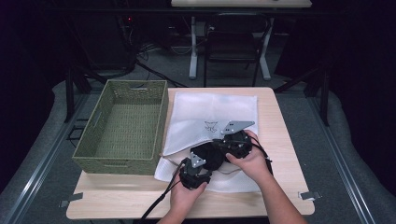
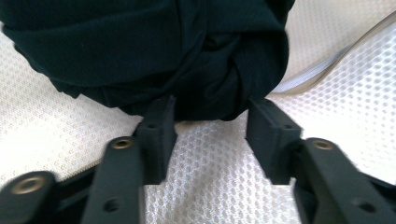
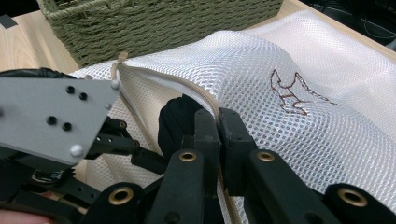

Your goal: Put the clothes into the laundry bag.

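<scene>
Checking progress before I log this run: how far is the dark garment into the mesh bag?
Done: right gripper is shut on the mesh bag's zipper edge, holding the mouth open. In hand: the dark garment sits at the mouth, on the mesh, between the open left gripper's jaws. Left: getting it fully inside and zipping; the wicker basket holds nothing.

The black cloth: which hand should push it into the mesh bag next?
Probably the left. Its gripper sits right at the black cloth, jaws apart, while the right gripper is shut on the mesh bag's edge, holding it open.
</scene>
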{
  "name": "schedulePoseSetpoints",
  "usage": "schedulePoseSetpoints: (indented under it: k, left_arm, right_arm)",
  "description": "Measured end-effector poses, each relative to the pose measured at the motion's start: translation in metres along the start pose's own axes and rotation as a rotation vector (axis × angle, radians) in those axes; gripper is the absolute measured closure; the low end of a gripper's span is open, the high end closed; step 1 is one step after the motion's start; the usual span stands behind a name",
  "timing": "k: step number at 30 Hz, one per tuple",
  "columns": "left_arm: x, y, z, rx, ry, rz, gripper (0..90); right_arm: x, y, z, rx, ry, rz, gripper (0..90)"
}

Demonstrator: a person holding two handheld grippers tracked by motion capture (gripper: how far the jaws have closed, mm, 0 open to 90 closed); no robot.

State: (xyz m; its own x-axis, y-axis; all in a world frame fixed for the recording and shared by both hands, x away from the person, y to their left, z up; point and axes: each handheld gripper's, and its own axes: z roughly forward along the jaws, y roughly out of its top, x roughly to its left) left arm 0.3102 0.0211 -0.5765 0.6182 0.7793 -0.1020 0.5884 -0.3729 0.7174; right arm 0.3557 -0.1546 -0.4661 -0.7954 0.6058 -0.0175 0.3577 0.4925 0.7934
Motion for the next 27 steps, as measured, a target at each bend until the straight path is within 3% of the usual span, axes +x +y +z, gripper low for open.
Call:
schedulePoseSetpoints:
  k: [8, 15, 19, 21, 22, 27]
  left_arm:
    - [0.003, 0.000, 0.001, 0.004, -0.031, 0.003, 86.9]
    - [0.004, 0.001, 0.000, -0.007, -0.048, -0.011, 88.6]
    - [0.006, 0.005, -0.001, -0.023, -0.047, -0.023, 88.7]
    - [0.007, 0.007, -0.001, -0.042, -0.022, -0.026, 88.7]
    - [0.008, 0.008, -0.002, -0.034, -0.037, -0.028, 88.7]
    - [0.013, 0.010, 0.000, -0.054, -0.032, -0.054, 88.7]
  right_arm:
    - [0.000, 0.000, 0.000, 0.000, 0.002, -0.002, 87.3]
    - [0.000, 0.000, 0.000, 0.001, 0.001, 0.000, 87.3]
    - [0.001, 0.000, 0.001, 0.003, 0.003, -0.004, 87.3]
    - [0.001, 0.000, 0.001, 0.005, 0.003, -0.007, 87.3]
    - [0.001, 0.000, 0.001, 0.006, 0.003, -0.007, 87.3]
    - [0.001, 0.000, 0.000, 0.004, 0.004, -0.007, 87.3]
